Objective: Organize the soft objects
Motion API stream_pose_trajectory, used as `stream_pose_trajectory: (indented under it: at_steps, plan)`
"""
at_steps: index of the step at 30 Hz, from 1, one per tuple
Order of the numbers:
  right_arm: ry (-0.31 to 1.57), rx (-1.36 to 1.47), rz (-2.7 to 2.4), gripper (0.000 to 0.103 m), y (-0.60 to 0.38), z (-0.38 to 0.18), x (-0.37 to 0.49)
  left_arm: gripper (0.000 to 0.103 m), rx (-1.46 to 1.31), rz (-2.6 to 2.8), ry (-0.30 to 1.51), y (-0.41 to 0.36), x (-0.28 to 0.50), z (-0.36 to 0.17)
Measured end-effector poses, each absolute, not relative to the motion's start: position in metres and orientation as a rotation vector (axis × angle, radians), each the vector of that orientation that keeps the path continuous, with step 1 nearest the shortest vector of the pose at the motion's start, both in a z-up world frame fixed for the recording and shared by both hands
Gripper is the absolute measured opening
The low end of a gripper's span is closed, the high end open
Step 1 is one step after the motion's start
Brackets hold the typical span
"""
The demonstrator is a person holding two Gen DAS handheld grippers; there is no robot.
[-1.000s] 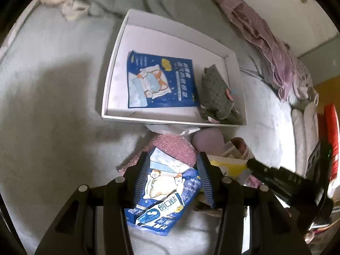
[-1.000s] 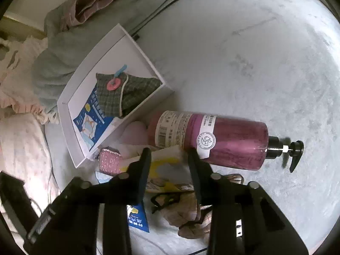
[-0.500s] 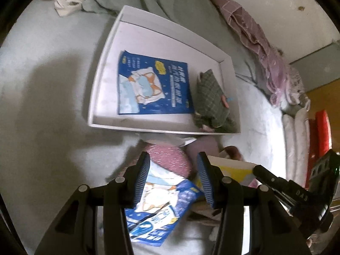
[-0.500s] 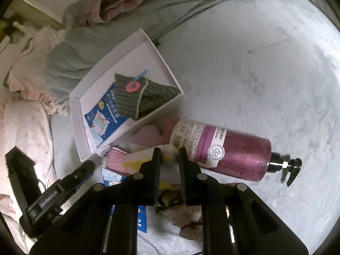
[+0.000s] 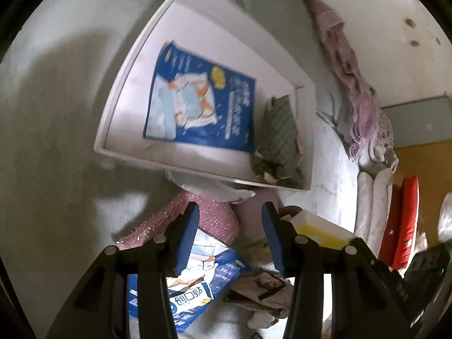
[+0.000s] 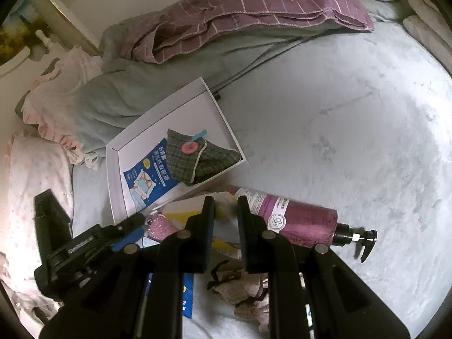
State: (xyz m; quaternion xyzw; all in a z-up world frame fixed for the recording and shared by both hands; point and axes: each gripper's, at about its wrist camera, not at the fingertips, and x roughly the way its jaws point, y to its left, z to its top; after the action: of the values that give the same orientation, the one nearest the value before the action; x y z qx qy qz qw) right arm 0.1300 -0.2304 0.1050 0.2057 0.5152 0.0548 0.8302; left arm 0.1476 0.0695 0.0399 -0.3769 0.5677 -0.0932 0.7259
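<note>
A white tray [image 5: 124,90] [image 6: 113,175] on the pale bed holds a blue packet [image 5: 203,104] and a green plaid pouch [image 6: 197,158]. In front of it lies a heap. It holds a pink glitter pouch [image 5: 214,217], a second blue packet [image 5: 197,291], a beige plaid cloth [image 6: 245,288] and a purple pump bottle [image 6: 299,220]. My left gripper [image 5: 228,223] hovers open over the pink pouch, pads clear of it. My right gripper [image 6: 224,206] is shut on a yellow and white packet [image 5: 310,226], holding it just above the heap.
A purple striped blanket [image 6: 254,8] and a grey-green blanket [image 6: 127,90] are bunched behind the tray. A pink frilled pillow [image 6: 36,169] lies at the left. A red cushion [image 5: 406,220] stands past the bed's edge. Bare bedspread stretches to the right of the bottle.
My right gripper's jaws narrowed onto the yellow and white packet and rose with it. My left gripper slid forward off the blue packet to above the pink pouch and rolled.
</note>
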Motion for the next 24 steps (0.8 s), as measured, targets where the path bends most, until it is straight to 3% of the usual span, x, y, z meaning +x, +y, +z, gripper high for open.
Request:
stream_pose_trajectory:
  at_steps: [2, 13, 18, 20, 24]
  plan:
    - [1.089, 0.432, 0.118, 0.018, -0.230, 0.106, 0.130, 0.037, -0.936, -0.235, 1.258, 0.074, 0.149, 0.030]
    - [1.078, 0.431, 0.108, 0.018, -0.233, 0.107, 0.128, 0.037, -1.096, -0.184, 1.169, 0.100, 0.143, 0.029]
    - [1.077, 0.423, 0.112, 0.018, -0.231, 0.107, 0.129, 0.019, -1.127, -0.191, 1.226, 0.092, 0.147, 0.012]
    - [1.078, 0.422, 0.113, 0.018, -0.231, 0.107, 0.129, 0.007, -1.128, -0.198, 1.229, 0.089, 0.147, 0.011]
    - [1.076, 0.423, 0.112, 0.018, -0.230, 0.107, 0.128, 0.002, -1.105, -0.211, 1.218, 0.083, 0.147, 0.014]
